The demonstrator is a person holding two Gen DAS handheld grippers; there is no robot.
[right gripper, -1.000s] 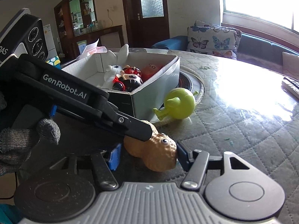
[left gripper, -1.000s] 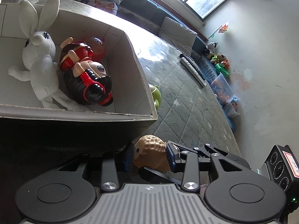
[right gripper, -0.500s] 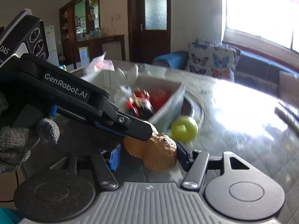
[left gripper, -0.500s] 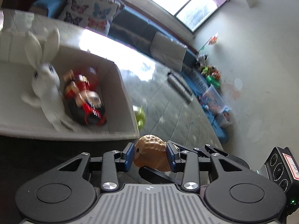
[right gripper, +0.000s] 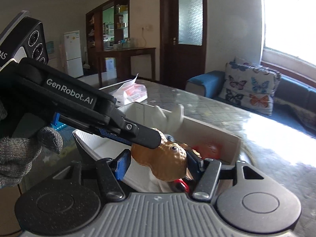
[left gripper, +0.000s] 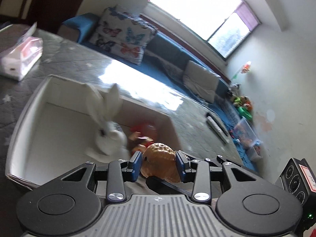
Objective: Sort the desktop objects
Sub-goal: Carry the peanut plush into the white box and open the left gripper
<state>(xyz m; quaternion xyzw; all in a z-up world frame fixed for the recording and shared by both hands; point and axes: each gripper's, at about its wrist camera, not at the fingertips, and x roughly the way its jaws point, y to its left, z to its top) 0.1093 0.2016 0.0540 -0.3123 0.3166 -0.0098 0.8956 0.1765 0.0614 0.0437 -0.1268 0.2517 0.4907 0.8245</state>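
Both grippers are shut on one tan peanut-shaped toy with an eye (left gripper: 161,163) (right gripper: 164,163). My left gripper (left gripper: 159,163) pinches its one end; my right gripper (right gripper: 158,163) pinches the other. The toy hangs above the open white cardboard box (left gripper: 31,114) (right gripper: 217,136). Inside the box lie a white plush rabbit (left gripper: 107,130) and a red-and-black doll (left gripper: 143,138), both blurred. The left gripper's arm (right gripper: 75,102) crosses the right wrist view.
A tissue pack (left gripper: 21,59) (right gripper: 132,93) lies on the quilted table beyond the box. A remote (left gripper: 216,127) lies at the table's far right. A sofa with a butterfly cushion (left gripper: 122,37) runs behind the table.
Both grippers have lifted the peanut toy from the table beside the box to above the box. The green toy has dropped out of view.
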